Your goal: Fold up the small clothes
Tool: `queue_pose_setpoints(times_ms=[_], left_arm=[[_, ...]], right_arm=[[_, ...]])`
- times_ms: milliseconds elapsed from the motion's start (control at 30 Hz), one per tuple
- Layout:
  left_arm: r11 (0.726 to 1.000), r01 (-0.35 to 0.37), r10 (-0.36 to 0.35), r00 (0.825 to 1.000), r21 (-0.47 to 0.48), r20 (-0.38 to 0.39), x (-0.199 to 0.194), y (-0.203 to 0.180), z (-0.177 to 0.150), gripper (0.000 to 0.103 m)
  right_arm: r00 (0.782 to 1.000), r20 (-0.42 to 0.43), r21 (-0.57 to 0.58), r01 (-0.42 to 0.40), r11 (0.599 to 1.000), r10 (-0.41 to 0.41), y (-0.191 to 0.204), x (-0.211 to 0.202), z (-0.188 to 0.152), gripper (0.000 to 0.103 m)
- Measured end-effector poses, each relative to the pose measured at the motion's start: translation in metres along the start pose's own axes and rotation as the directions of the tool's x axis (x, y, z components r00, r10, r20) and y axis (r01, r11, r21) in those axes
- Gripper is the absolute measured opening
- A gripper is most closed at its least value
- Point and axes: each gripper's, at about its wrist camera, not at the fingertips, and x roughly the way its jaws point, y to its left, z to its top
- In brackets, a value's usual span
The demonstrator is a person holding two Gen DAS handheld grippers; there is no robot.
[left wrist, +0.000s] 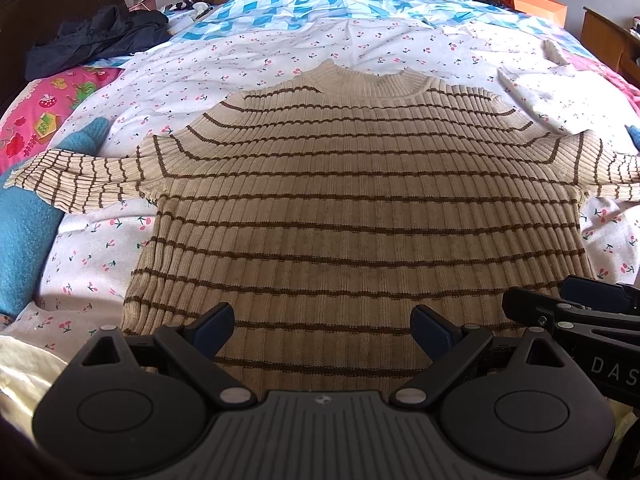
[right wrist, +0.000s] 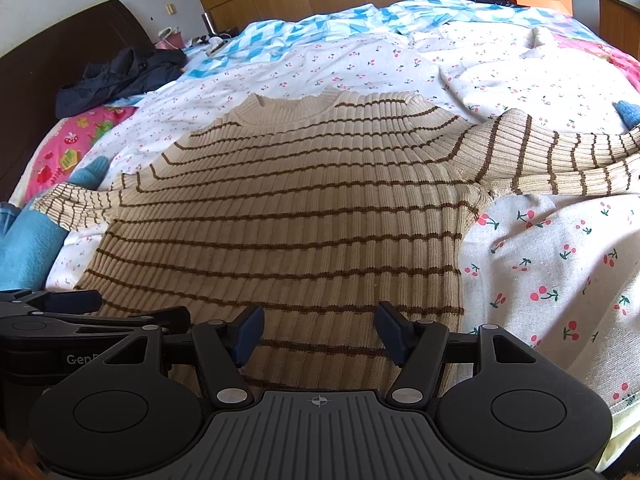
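A beige ribbed sweater with brown stripes point(left wrist: 352, 200) lies flat on the bed, collar far, hem near, both sleeves spread out sideways. It also shows in the right wrist view point(right wrist: 288, 208). My left gripper point(left wrist: 322, 330) is open and empty, just above the hem near its middle. My right gripper point(right wrist: 320, 330) is open and empty over the hem's right part. Each gripper shows in the other's view: the right one point(left wrist: 568, 312) at the lower right, the left one point(right wrist: 80, 312) at the lower left.
The bed has a white cherry-print sheet point(left wrist: 240, 60) and a blue-white quilt point(left wrist: 280, 4) at the far side. A dark garment point(left wrist: 100, 36), a pink pillow point(left wrist: 52, 104) and a blue towel point(left wrist: 24, 240) lie at the left. An orange box point(left wrist: 536, 4) stands far right.
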Motion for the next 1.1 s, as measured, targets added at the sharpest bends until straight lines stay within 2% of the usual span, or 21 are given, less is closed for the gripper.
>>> queue_pose_setpoints(times_ms=[333, 1100], left_arm=[[1.0, -0.001, 0.0, 0.999, 0.026, 0.034, -0.003, -0.015, 0.017, 0.099], [0.996, -0.012, 0.007, 0.999, 0.083, 0.053, 0.002, -0.042, 0.031, 0.099]], right_arm=[[0.997, 0.058, 0.002, 0.048, 0.999, -0.048, -0.004, -0.009, 0.011, 0.066], [0.983, 0.1, 0.012, 0.156, 0.988, -0.156, -0.019, -0.014, 0.019, 0.066]])
